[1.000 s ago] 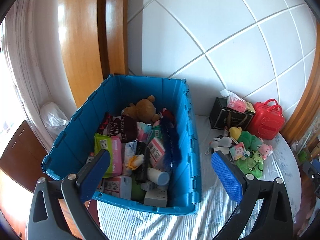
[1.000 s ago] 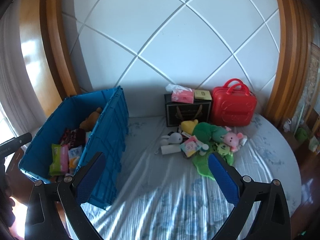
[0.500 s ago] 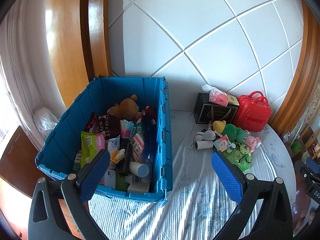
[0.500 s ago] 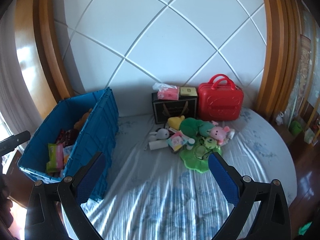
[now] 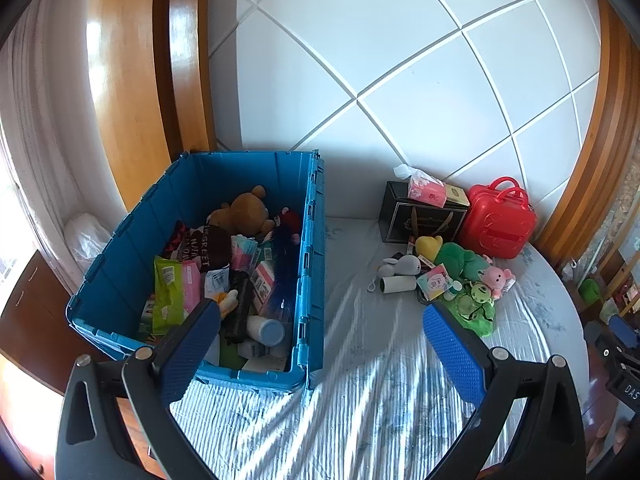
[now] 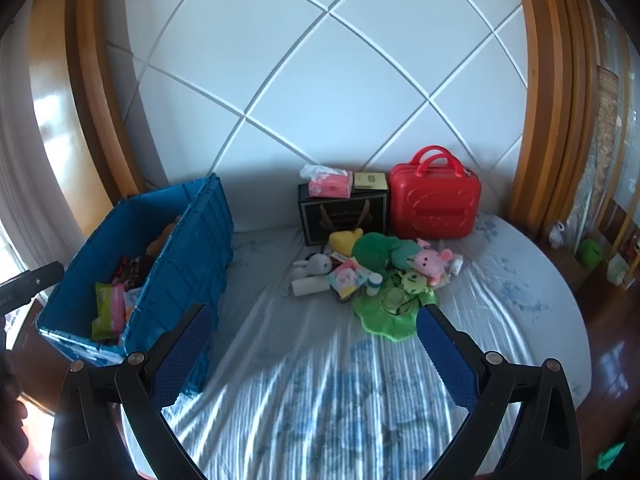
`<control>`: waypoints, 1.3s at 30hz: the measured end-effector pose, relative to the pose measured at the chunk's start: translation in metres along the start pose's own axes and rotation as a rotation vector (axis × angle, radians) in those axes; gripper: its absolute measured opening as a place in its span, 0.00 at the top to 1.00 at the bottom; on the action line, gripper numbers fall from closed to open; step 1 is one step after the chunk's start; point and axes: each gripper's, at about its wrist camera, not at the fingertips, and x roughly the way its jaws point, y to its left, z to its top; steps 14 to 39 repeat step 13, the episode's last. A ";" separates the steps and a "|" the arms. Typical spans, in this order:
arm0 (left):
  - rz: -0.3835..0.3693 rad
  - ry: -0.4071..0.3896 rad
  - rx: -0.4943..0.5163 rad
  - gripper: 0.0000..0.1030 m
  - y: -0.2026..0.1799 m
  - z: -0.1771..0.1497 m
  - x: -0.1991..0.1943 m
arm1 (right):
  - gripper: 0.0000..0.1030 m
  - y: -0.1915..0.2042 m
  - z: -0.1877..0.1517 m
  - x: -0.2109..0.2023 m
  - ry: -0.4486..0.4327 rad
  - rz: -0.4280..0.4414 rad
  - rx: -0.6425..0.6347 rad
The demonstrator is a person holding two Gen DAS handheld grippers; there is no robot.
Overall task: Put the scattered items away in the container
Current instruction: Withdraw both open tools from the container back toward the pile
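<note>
A blue plastic crate stands on the bed at the left, full of toys, packets and bottles; it also shows in the right wrist view. A pile of scattered items lies to its right: a grey plush rabbit, a white roll, a pink plush pig, a green frog plush. My left gripper is open and empty, back from the crate's near corner. My right gripper is open and empty, above the sheet short of the pile.
A red toy suitcase, a black gift box with a pink tissue pack stand at the padded headboard. The round bed's edge curves at the right. Wooden frame posts flank the headboard.
Both grippers have drawn back and turned right, so the crate and pile look smaller and farther. The left view has swung from over the crate toward the bed's middle.
</note>
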 end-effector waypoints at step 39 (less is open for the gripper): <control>-0.022 -0.011 0.011 0.00 -0.016 -0.001 -0.004 | 0.00 -0.010 0.001 -0.001 0.004 -0.009 0.007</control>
